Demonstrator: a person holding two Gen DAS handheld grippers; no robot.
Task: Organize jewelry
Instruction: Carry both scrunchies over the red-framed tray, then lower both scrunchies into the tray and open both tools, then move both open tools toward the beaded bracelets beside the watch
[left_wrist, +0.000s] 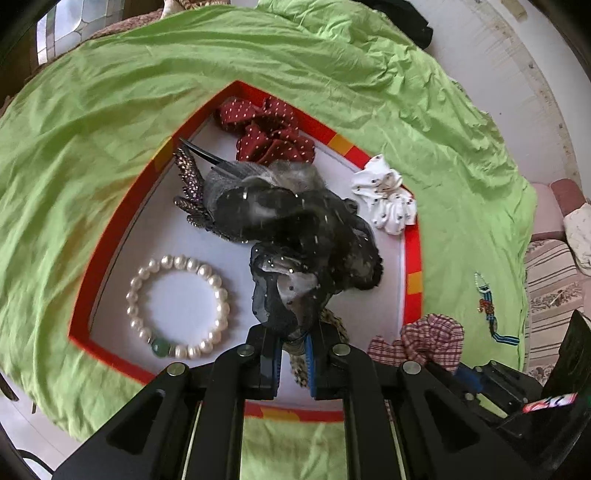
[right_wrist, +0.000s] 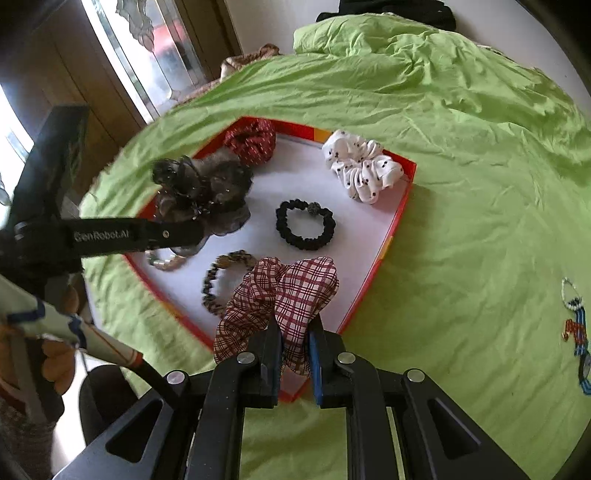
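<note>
One readable label — "GenRobot.AI" on left gripper — clamping black scrunchie.

Daylit room, soft and even, with heavy fisheye bending in both views.

Light comes in through the window, which is blown out to white glare in the right wrist view. The green sheet shows gentle shading in its creases; a soft shadow falls beside the red tray. Edges curve and darken to black corners. The black mesh hair bow looks smeared and soft, and nearby tray edges blur.
</note>
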